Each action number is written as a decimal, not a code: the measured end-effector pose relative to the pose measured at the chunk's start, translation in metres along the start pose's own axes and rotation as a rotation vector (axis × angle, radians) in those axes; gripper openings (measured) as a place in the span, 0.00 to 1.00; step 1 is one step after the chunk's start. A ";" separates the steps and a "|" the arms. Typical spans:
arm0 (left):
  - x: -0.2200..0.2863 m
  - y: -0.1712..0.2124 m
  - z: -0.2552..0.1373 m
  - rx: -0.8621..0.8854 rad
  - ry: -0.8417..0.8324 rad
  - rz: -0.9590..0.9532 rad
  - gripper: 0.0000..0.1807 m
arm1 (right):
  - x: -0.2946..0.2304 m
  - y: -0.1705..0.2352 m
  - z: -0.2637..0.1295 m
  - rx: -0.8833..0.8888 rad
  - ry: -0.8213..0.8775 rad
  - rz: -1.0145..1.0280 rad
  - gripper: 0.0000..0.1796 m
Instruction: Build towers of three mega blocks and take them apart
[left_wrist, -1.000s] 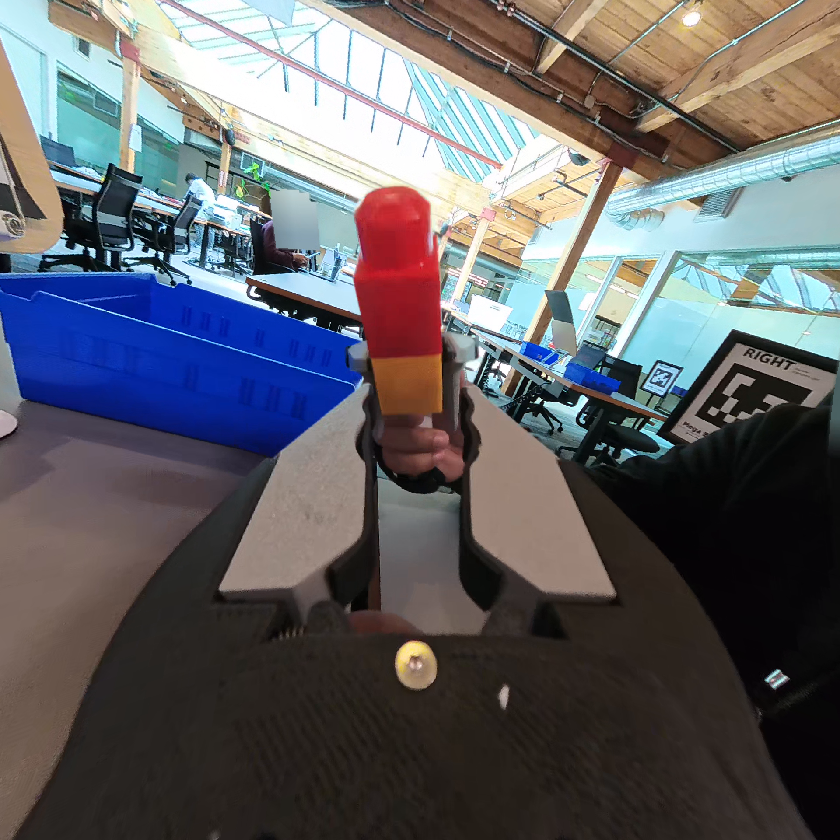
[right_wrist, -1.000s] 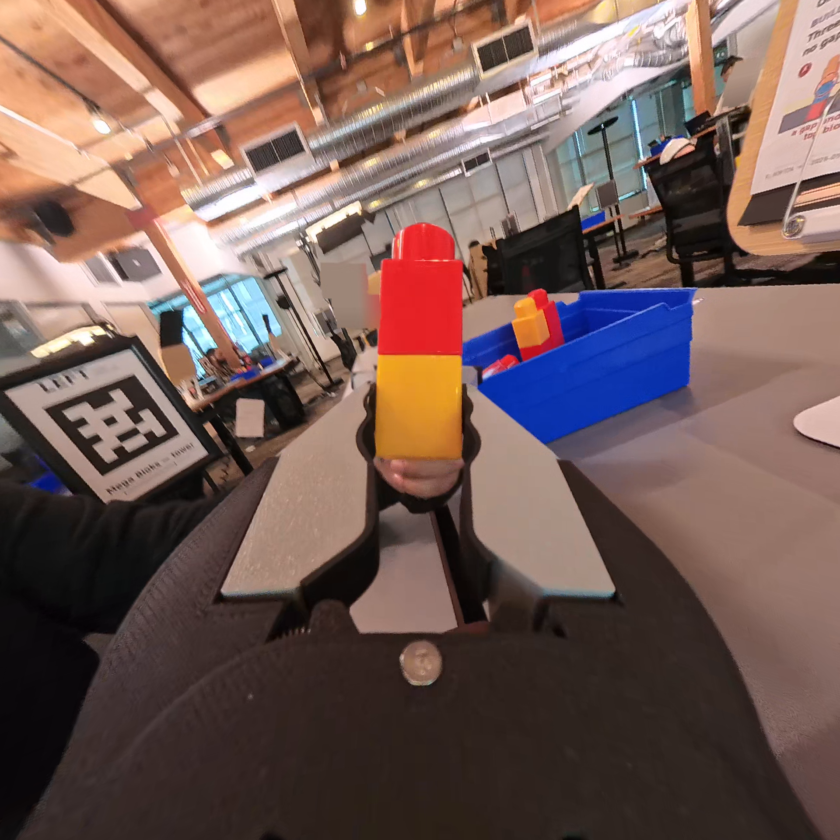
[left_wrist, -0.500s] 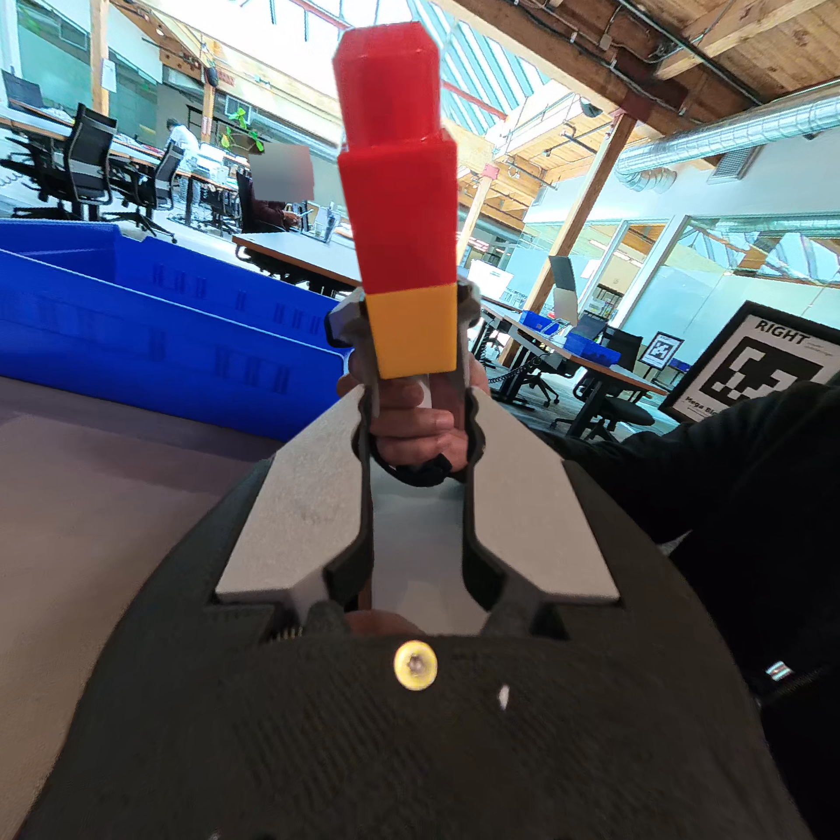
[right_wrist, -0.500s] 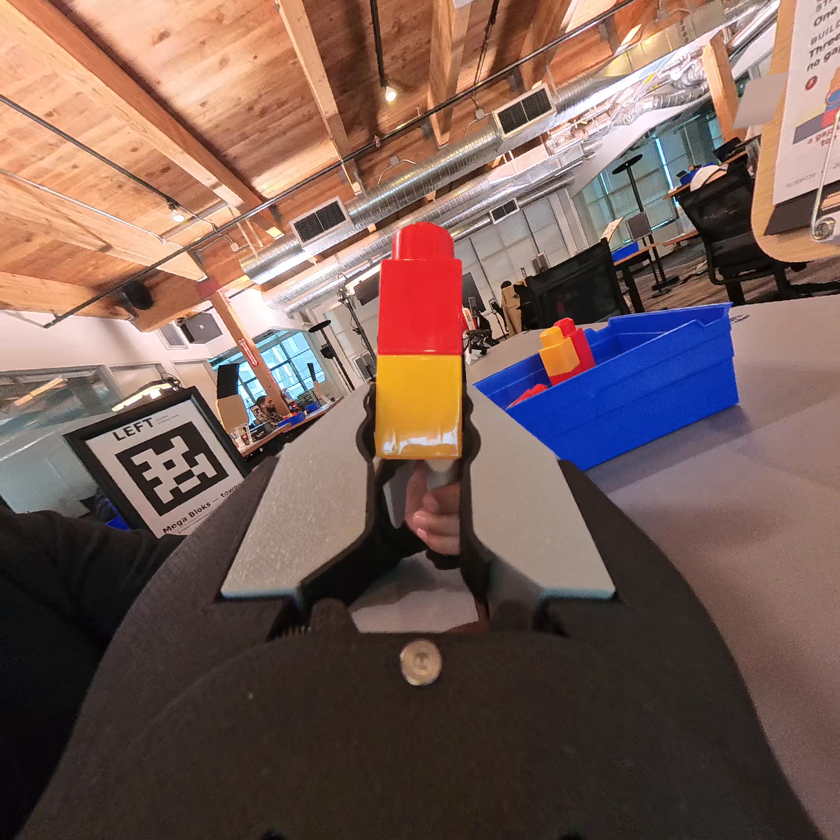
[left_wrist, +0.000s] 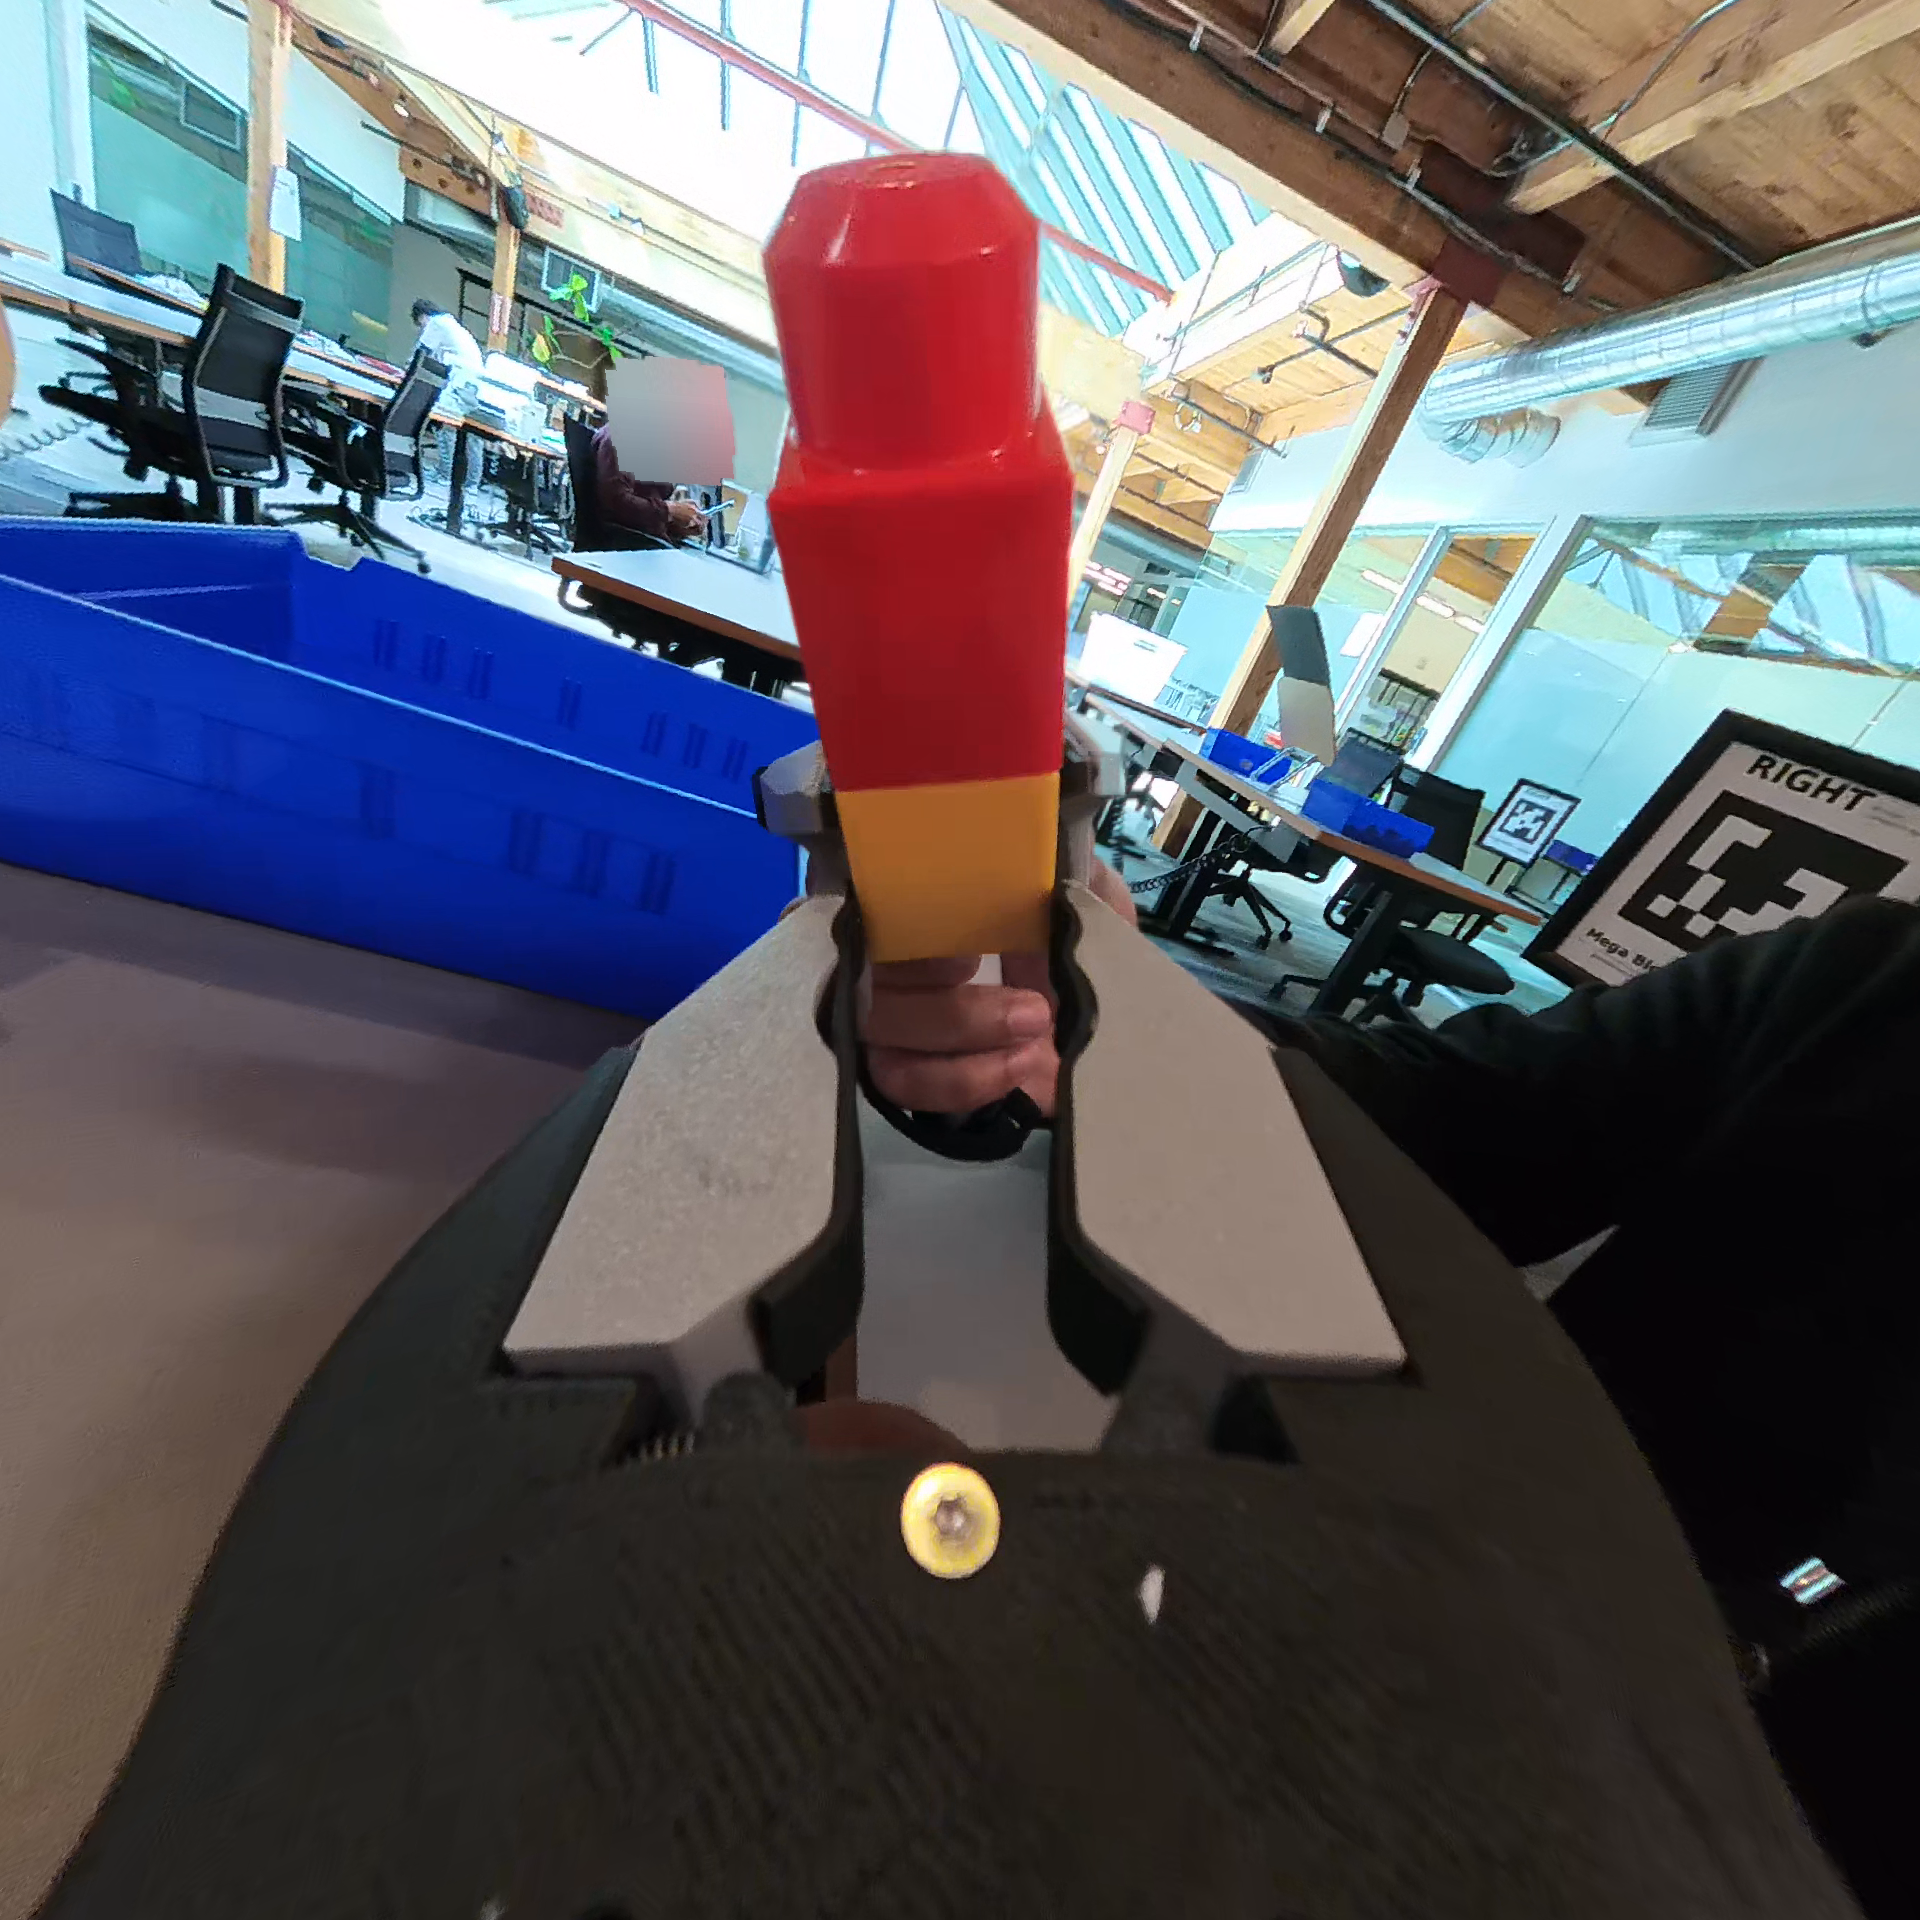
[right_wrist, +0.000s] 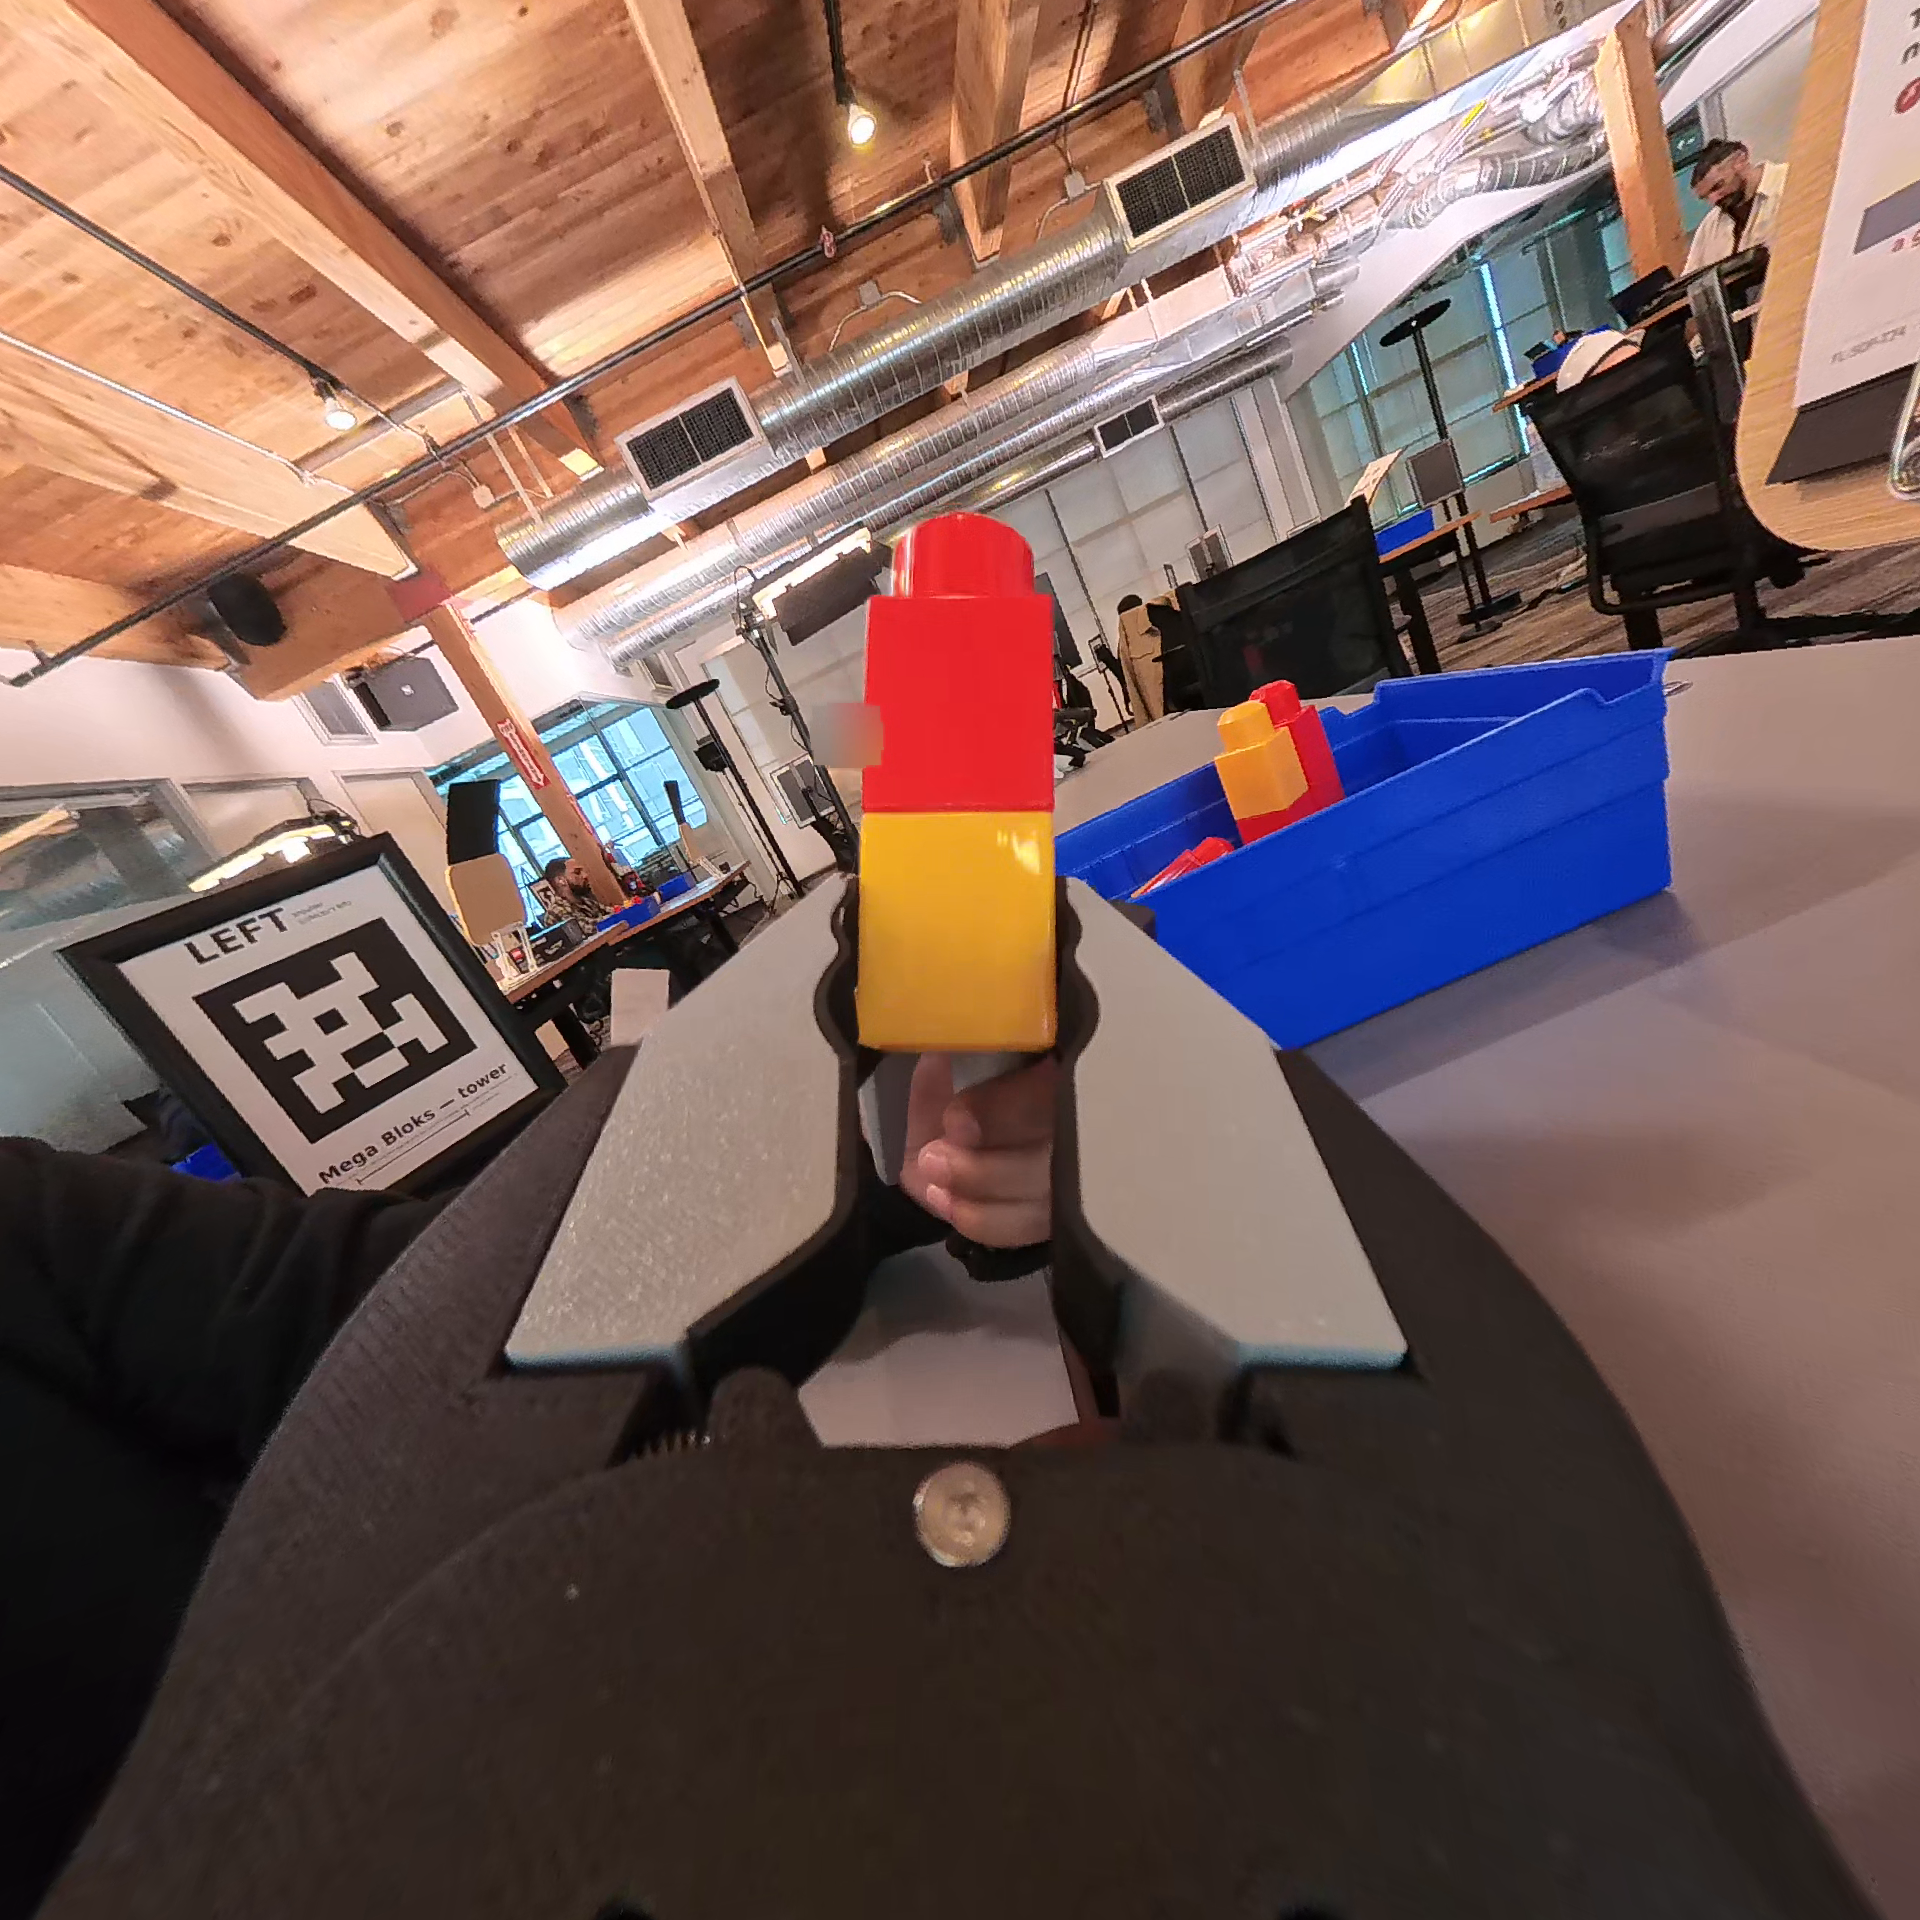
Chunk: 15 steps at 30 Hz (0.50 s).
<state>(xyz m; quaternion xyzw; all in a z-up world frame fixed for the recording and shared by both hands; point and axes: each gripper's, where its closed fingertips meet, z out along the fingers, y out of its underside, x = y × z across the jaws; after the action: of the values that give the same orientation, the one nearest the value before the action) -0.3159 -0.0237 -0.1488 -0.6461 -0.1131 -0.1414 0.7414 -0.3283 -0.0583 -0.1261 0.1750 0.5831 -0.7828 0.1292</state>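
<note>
Grippers left (left_wrist: 951, 914) and right (right_wrist: 956, 977) both clench the light, rigid, glossy yellow plastic block (right_wrist: 956, 940) beneath its red plastic block (right_wrist: 958, 717), likely slippery.

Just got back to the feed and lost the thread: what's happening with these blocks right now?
A person holds a gripper in each hand. The left gripper and the right gripper face each other, and both appear shut on the yellow block, which has a red block stuck on top. That two-block stack is up in the air above the grey table. More blocks sit in the blue bin on the table.
</note>
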 end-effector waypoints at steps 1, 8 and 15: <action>0.000 0.001 0.000 -0.011 -0.008 0.014 0.19 | 0.000 0.001 0.000 -0.005 0.001 -0.009 0.19; 0.004 0.006 -0.002 -0.069 0.003 0.038 0.19 | -0.005 0.008 -0.001 -0.081 -0.009 -0.065 0.18; 0.008 0.001 -0.005 -0.049 0.015 0.050 0.18 | -0.008 0.010 -0.003 -0.103 -0.034 -0.048 0.18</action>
<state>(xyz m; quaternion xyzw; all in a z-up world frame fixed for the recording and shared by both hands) -0.3081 -0.0292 -0.1472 -0.6656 -0.0877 -0.1304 0.7296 -0.3165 -0.0588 -0.1323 0.1407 0.6245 -0.7574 0.1290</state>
